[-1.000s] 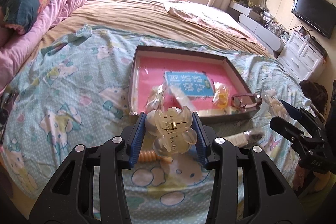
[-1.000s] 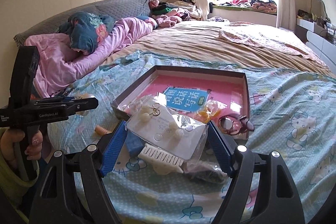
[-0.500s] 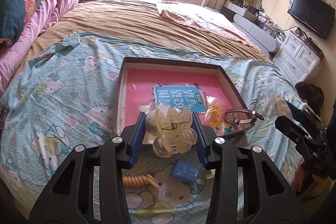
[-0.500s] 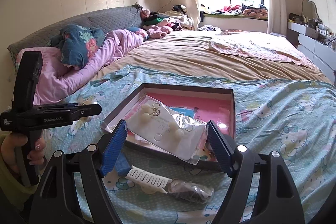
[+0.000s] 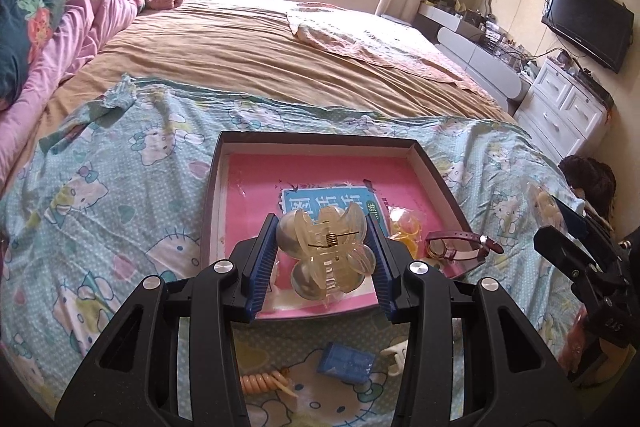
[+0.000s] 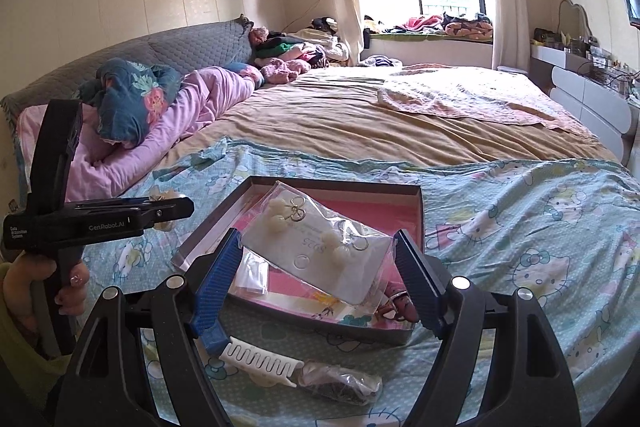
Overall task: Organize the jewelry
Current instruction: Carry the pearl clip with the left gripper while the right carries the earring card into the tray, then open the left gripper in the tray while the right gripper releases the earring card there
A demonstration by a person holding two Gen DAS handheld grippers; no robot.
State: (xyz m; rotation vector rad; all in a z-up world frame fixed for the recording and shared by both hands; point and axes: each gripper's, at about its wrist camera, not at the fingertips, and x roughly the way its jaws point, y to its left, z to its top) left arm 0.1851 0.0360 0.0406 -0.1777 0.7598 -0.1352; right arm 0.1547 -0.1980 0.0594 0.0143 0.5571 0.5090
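Observation:
My left gripper [image 5: 322, 259] is shut on a translucent cream claw hair clip [image 5: 326, 259] and holds it above the near part of a shallow dark box with a pink floor [image 5: 248, 195]. My right gripper [image 6: 316, 267] is shut on a clear bag of pearl earrings [image 6: 320, 251], held above the same box [image 6: 360, 203]. In the box lie a blue card [image 5: 320, 197], a yellow bagged item [image 5: 406, 231] and a maroon watch [image 5: 460, 243]. The left gripper also shows from the side in the right wrist view [image 6: 168, 209].
On the Hello Kitty sheet [image 5: 100, 207] in front of the box lie a blue packet [image 5: 346, 363], an orange coil hair tie [image 5: 264, 383], and a white comb [image 6: 260, 361] with a bagged dark item [image 6: 340, 385]. Pink bedding [image 6: 160, 139] lies at the left.
Both grippers have risen and moved forward over the box, each still holding its item. The loose items on the sheet now lie below and behind the fingers.

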